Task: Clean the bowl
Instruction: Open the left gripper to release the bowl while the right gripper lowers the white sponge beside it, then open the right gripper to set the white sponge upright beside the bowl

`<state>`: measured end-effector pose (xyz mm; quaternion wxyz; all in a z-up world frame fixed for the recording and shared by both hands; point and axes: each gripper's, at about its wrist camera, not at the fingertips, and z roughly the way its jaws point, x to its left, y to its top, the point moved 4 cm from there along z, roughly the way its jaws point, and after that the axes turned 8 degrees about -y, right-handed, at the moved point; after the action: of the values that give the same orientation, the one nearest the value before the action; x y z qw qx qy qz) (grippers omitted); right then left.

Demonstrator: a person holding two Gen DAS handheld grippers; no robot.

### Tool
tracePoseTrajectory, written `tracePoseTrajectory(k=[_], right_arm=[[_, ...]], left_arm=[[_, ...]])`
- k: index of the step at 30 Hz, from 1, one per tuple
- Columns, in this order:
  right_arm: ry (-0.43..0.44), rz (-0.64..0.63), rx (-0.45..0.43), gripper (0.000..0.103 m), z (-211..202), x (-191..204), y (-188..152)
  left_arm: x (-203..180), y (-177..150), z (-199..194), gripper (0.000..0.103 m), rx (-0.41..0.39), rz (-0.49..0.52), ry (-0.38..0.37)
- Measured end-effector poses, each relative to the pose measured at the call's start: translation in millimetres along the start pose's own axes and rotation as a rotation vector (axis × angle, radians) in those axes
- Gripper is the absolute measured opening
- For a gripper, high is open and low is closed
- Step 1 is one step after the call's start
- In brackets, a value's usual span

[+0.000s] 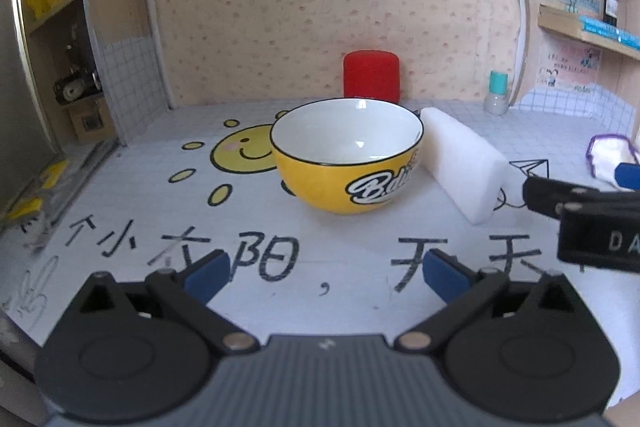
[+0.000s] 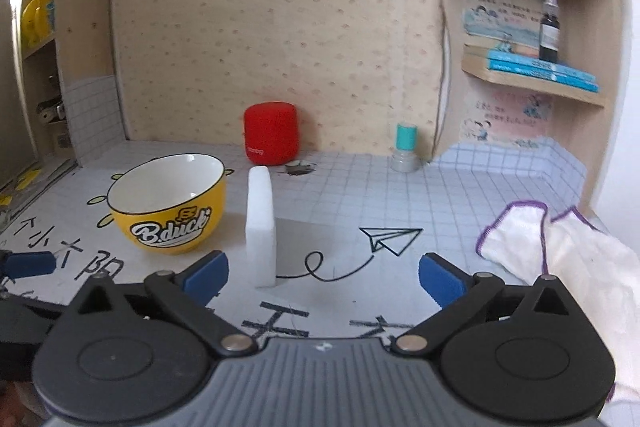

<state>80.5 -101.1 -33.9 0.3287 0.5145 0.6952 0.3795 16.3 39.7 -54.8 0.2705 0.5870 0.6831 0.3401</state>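
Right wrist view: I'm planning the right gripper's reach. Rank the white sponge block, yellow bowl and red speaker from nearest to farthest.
1. White sponge block, upright just ahead.
2. Yellow bowl, ahead to the left.
3. Red speaker, by the back wall.

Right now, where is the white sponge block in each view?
Left wrist: white sponge block right of centre, beside the yellow bowl.
Right wrist: near centre, standing on edge, right of the bowl.
Shared landmark: red speaker at the back wall.
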Motion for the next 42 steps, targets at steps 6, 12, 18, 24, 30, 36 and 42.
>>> tracePoseTrajectory(k=[6,12,18,24,30,36,42], right_arm=[[-0.008,0.02,0.022,0.103,-4.1,-6.5,0.7],[-0.026,-0.037,0.003,0.103,-9.1,-4.5,3.8],[0.002,-0.089,-0.023,0.103,-11.6,-0.5,9.6],[0.035,-0.1,-0.026,0.103,-11.7,3.7,14.4],[0.073,-0.138,-0.06,0.103,-15.4,11.2,19.5],[0.071,-0.111,0.0,0.103,-11.0,8.9,18.1],[0.057,-0.098,0.028,0.103,-8.6,9.3,15.7]], left_arm=[[-7.8,5.2,-4.7,0.103,-0.01,0.05,-0.046],[-20.9,11.5,-4.2,0.103,-0.007,0.171,0.008],[-26.8,11.2,-10.0,0.103,-0.012,0.204,-0.051],[-32.6,8.1,-11.8,0.103,0.018,0.248,-0.106],[-32.6,5.9,-17.4,0.103,0.017,0.24,-0.168],[-31.0,3.0,-17.2,0.103,0.033,0.218,-0.187],[-28.6,3.8,-17.2,0.103,0.041,0.202,-0.189]])
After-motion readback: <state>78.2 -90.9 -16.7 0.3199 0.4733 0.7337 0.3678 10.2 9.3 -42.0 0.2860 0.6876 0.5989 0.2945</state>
